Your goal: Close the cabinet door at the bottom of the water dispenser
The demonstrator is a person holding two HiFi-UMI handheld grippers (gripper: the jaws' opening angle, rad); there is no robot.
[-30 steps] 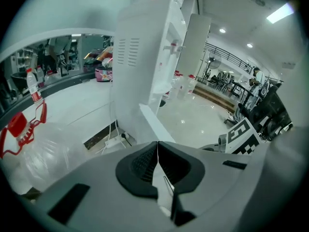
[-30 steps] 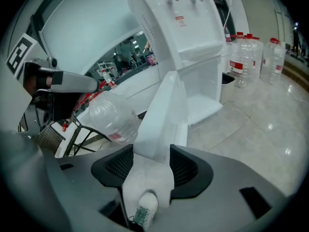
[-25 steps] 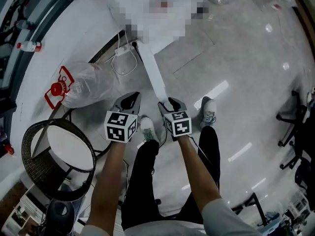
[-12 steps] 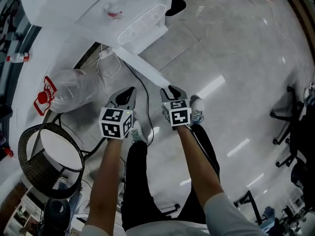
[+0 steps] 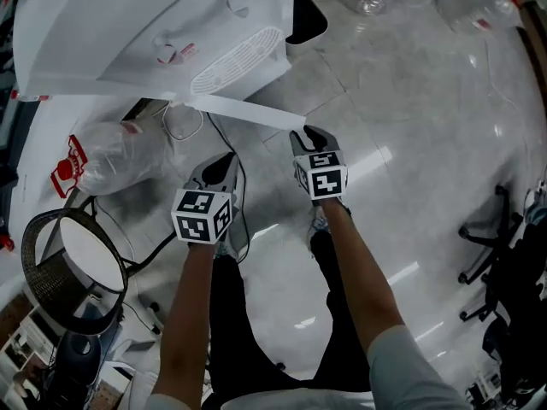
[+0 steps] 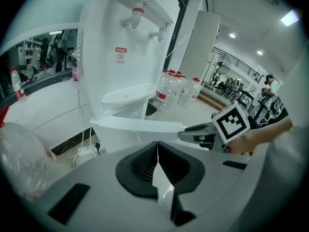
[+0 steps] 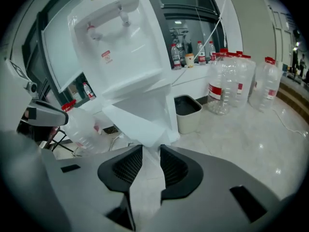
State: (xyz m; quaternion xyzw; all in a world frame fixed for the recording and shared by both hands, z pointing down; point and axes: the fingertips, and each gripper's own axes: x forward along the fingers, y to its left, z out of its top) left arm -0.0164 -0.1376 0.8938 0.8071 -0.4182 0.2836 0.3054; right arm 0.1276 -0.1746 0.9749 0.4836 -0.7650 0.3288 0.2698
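Observation:
The white water dispenser (image 5: 171, 24) fills the top left of the head view. Its bottom cabinet door (image 5: 248, 109) stands open, seen edge-on as a white strip slanting out from the base. My right gripper (image 5: 309, 135) sits at the door's free end. In the right gripper view the jaws (image 7: 151, 149) have just been closing, and the door's (image 7: 145, 115) edge lies between the pads. My left gripper (image 5: 220, 165) hangs below the door, shut and empty, its pads (image 6: 157, 146) together. From the left gripper view the right gripper (image 6: 186, 131) meets the door (image 6: 140, 125) at its end.
A clear plastic bag (image 5: 120, 156) with red print lies left of the dispenser, with cables (image 5: 184, 122) beside it. A round wire basket (image 5: 64, 272) stands at lower left. A waste bin (image 7: 188, 112) and large water bottles (image 7: 231, 81) stand right of the dispenser. Office chairs (image 5: 504, 229) stand far right.
The right gripper has carried the door's free end sideways, so the door has swung from pointing at me to lying nearer the dispenser's front. The left gripper has moved along below it.

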